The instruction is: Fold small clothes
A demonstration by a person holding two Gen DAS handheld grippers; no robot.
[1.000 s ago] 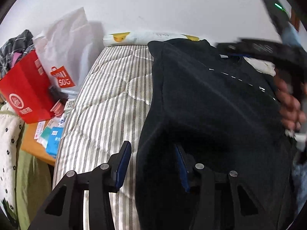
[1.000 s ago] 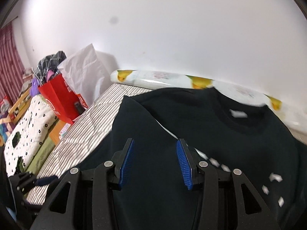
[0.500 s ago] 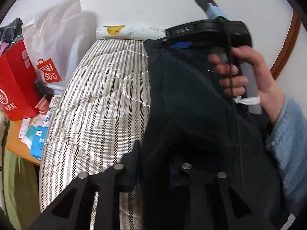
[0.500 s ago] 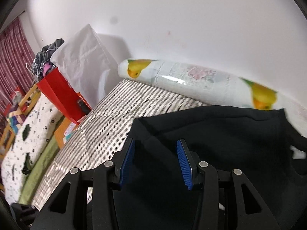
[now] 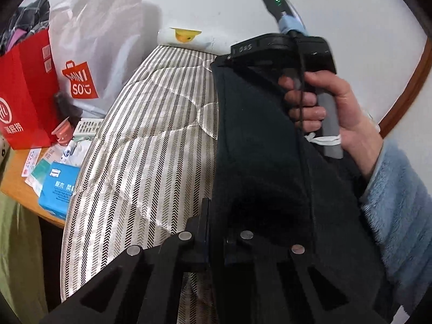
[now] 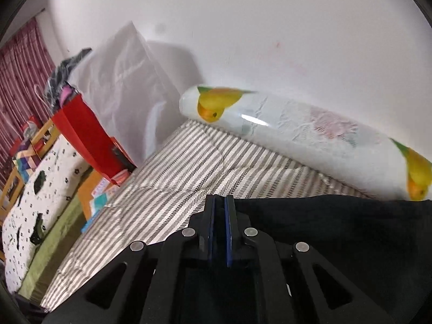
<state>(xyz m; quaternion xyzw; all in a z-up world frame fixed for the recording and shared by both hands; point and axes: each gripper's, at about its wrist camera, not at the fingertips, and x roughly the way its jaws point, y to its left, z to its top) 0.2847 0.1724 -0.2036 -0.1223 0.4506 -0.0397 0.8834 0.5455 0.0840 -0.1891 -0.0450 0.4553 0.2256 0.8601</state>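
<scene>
A black sweatshirt lies lengthwise on the striped mattress, its left edge running away from me. My left gripper is shut on the near part of that edge, and cloth covers its right finger. In the left wrist view a hand in a fuzzy blue sleeve holds the other tool at the garment's far corner. My right gripper is shut, its blue pads pinched on the corner of the sweatshirt, which spreads to the right.
A red paper bag and a white MINISO bag stand left of the mattress. A low table there carries boxes and papers. A rolled white bolster with a yellow print lies along the wall at the mattress's far end.
Both grippers have gone from open to shut on the sweatshirt. The right one travelled to the garment's far corner and sank onto it. The left one closed on the near edge.
</scene>
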